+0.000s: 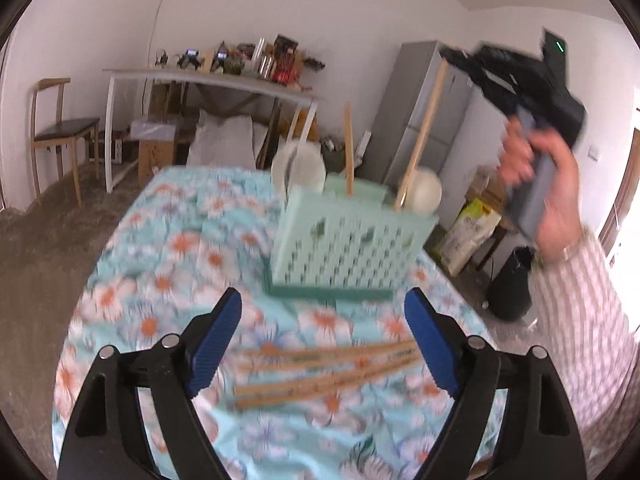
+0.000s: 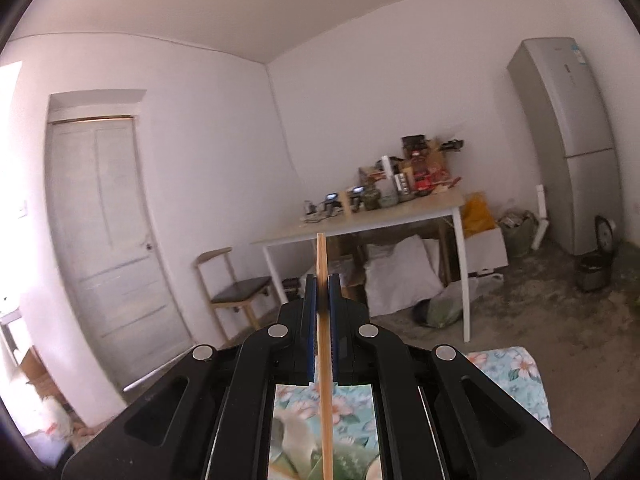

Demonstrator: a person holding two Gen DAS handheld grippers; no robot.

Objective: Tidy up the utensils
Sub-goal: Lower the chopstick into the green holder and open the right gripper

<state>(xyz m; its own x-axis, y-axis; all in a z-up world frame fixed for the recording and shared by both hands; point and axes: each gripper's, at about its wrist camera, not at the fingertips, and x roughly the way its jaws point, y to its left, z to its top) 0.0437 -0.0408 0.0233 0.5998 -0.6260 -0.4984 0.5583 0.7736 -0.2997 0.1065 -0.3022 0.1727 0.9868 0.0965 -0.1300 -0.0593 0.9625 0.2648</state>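
A mint-green perforated utensil holder [image 1: 344,240] stands on the floral tablecloth [image 1: 160,264]. One chopstick [image 1: 349,148] sticks upright in it, and two white spoons [image 1: 298,166] lean at its back. Several wooden chopsticks [image 1: 320,372] lie loose on the cloth below my left gripper [image 1: 323,296], which is open with nothing between its blue pads. A hand [image 1: 548,184] holds my right gripper [image 1: 452,54] high at the right, shut on a chopstick [image 1: 426,128] whose lower end reaches the holder's right corner. In the right wrist view the right gripper [image 2: 322,280] clamps that chopstick [image 2: 325,360].
Beyond the table stand a wooden chair [image 1: 60,128], a cluttered white side table [image 1: 208,78], a grey fridge [image 1: 428,112] and a black bin [image 1: 512,288]. A striped sleeve [image 1: 580,320] fills the right edge.
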